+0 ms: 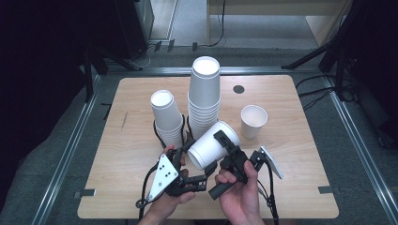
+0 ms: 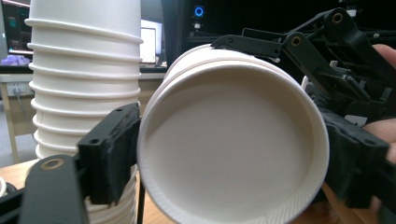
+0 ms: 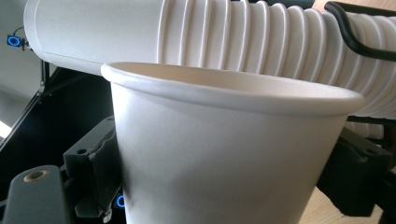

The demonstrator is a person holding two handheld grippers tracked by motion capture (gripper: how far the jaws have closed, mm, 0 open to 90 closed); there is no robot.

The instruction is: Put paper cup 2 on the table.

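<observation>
Right gripper clamps the white paper cup above the desk's near edge; left gripper released, so pull straight apart.

The held paper cup is plain white inside and out, with no print, and so are the single cup toward the table's right edge and both cup stacks, ribbed only by their own white rims. The table is pale wood with a faint grain and one small dark round spot near its far edge. Both grippers are matte black, each with a light grey three-cornered plate dotted with dark holes.
</observation>
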